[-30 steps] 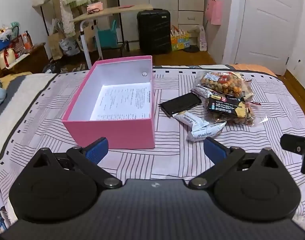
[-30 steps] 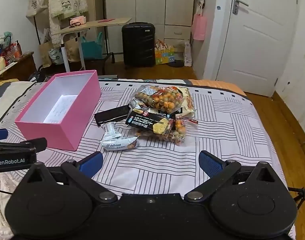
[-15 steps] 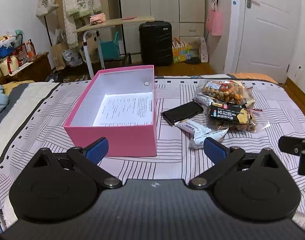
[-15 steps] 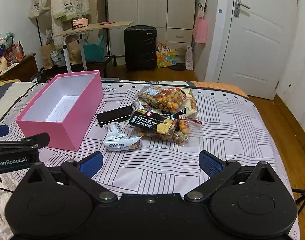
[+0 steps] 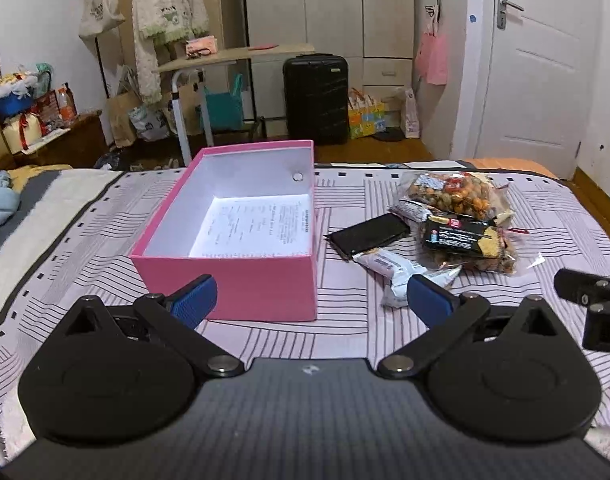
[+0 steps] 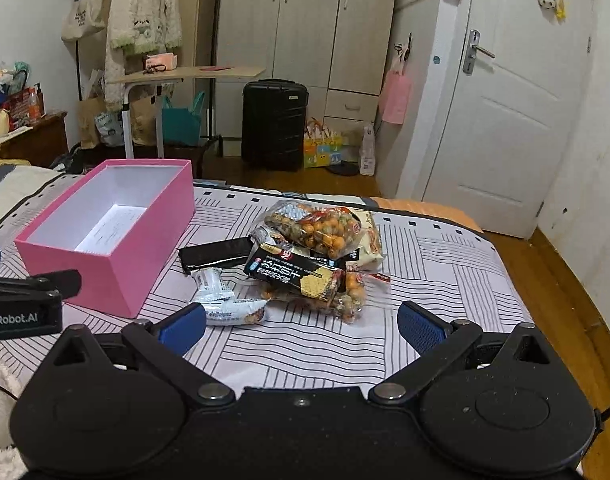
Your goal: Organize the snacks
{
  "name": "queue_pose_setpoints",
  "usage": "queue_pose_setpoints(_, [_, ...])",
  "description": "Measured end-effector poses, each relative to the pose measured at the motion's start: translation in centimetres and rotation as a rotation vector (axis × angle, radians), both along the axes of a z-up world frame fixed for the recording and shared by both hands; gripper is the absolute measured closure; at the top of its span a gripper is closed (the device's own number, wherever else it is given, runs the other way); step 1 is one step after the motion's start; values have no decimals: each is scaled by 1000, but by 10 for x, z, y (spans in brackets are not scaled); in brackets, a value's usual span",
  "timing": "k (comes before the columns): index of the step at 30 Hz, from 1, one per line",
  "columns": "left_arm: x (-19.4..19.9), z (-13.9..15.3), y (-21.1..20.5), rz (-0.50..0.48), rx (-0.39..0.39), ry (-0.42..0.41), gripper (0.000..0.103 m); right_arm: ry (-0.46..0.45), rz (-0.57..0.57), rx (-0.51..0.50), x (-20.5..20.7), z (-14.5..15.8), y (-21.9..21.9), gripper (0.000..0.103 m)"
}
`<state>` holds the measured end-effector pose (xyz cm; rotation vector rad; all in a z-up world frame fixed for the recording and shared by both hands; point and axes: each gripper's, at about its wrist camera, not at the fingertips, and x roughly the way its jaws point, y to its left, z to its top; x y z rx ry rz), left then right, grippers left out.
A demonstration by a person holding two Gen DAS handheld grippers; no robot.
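An open pink box (image 5: 233,280) with a white inside and a printed sheet on its floor stands on the striped bedspread; it also shows in the right wrist view (image 6: 121,256). To its right lies a heap of snacks: a bag of coated peanuts (image 6: 317,228), a black cracker pack (image 6: 293,274), a flat black packet (image 6: 215,254) and white wrapped bars (image 6: 225,304). My left gripper (image 5: 311,300) is open and empty, just short of the box's near wall. My right gripper (image 6: 301,326) is open and empty, just short of the snack heap.
The striped bedspread (image 6: 425,280) ends at the bed's right edge, with wooden floor beyond. A black suitcase (image 6: 275,124), a side table (image 6: 185,74), wardrobe and white door (image 6: 505,120) stand behind the bed. Folded blankets (image 5: 9,196) lie at the left.
Both grippers have risen and tilted up slightly, so the box and snacks sit lower in view. Both stay open and empty; nothing on the bed has moved.
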<state>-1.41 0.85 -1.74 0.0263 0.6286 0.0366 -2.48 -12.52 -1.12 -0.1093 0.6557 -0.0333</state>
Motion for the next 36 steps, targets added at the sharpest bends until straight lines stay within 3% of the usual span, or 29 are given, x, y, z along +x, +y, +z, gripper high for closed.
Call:
queue_pose_setpoints(6, [6,-5,4,0,-64,44,3,35,1,23,1,-3,1,0])
queue_pose_setpoints(12, [7,-9,3,17,-28,62,0,68,21,54,0,0,-1,0])
queue_pose_setpoints(36, [13,-9,12,18,-119,123,3,100,28,93,5,-4,-8,0])
